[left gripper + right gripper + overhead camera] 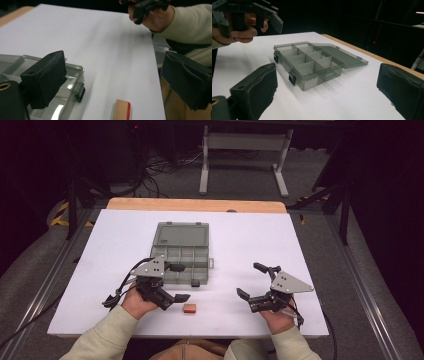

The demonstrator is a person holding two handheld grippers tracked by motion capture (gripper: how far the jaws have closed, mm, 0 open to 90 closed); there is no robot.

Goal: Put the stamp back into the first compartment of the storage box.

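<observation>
- The left gripper [177, 282] is held low at the near edge of the table [100, 270], its jaws spread wide with nothing gripped.
- The small wooden block [189, 308] lies just beside its lower jaw, untouched, near the open compartment box [181, 252].
- The right gripper [251, 280] is held likewise spread and empty.

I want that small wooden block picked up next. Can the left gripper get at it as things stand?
Probably yes. The left gripper is open, and the wooden block lies bare on the table just beside it, apart from the open organizer box. Nothing lies between them.
</observation>
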